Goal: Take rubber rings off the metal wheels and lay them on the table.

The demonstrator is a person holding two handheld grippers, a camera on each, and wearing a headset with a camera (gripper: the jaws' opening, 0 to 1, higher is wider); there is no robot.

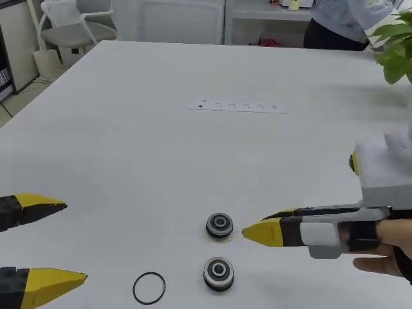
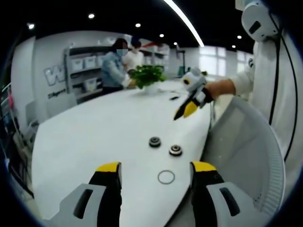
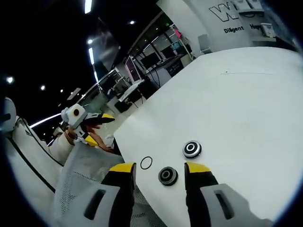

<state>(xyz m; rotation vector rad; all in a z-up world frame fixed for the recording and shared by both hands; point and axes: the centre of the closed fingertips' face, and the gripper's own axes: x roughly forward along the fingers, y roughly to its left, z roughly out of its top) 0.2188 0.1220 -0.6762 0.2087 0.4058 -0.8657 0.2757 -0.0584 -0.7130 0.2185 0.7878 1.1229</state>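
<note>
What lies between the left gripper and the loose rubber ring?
Only bare table; the head view shows nothing between the left gripper and the ring.

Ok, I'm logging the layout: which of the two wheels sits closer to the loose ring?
The wheel nearer the person; the rubber ring lies apart to its left in the head view. The other wheel sits farther back.

Bright, even overhead light washes the white counter in the head view, with only faint soft shadows at lower centre. Both gripper views bow strongly toward their edges, and ceiling strip lights glare against a dark upper frame.
</note>
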